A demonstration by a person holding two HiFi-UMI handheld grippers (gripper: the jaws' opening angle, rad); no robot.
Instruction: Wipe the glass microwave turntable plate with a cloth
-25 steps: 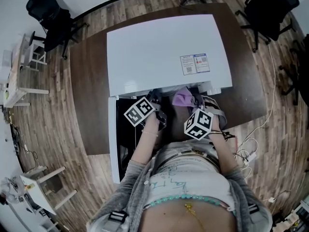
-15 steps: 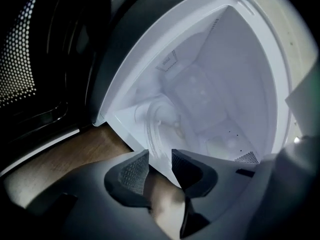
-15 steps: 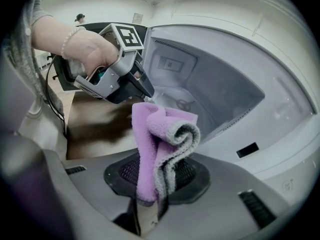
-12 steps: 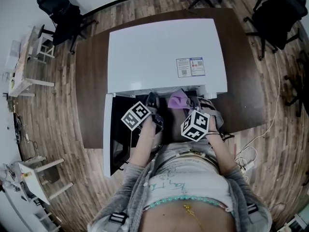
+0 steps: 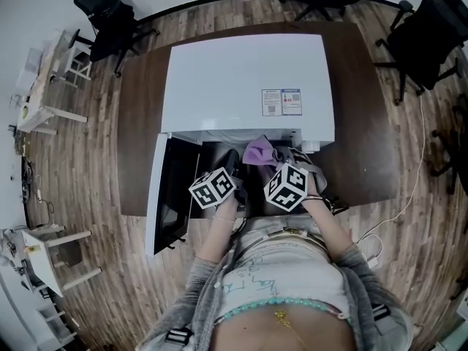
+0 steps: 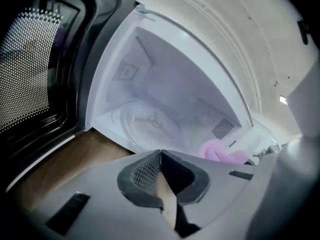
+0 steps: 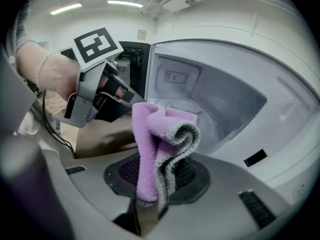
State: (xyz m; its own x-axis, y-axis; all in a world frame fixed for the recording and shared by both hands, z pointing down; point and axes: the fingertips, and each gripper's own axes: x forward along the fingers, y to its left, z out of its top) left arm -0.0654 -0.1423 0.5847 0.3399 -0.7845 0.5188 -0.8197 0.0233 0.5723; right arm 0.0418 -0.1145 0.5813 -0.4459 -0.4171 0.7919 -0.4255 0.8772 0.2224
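Observation:
The glass turntable plate lies flat on the floor of the open white microwave, and it also shows in the right gripper view. My left gripper hovers in front of the opening, its jaws closing tip to tip with nothing between them. Beside it, my right gripper is shut on a folded purple cloth, which stands up out of the jaws. In the head view the cloth sits at the mouth of the cavity, with the left gripper just to its left.
The microwave door hangs open to the left, its mesh window close beside my left gripper. The microwave stands on a dark brown table. Office chairs and a wood floor surround it.
The microwave door has swung wider open to the left. My left gripper has drawn back from the door edge toward the person. The right gripper still holds the cloth at the opening.

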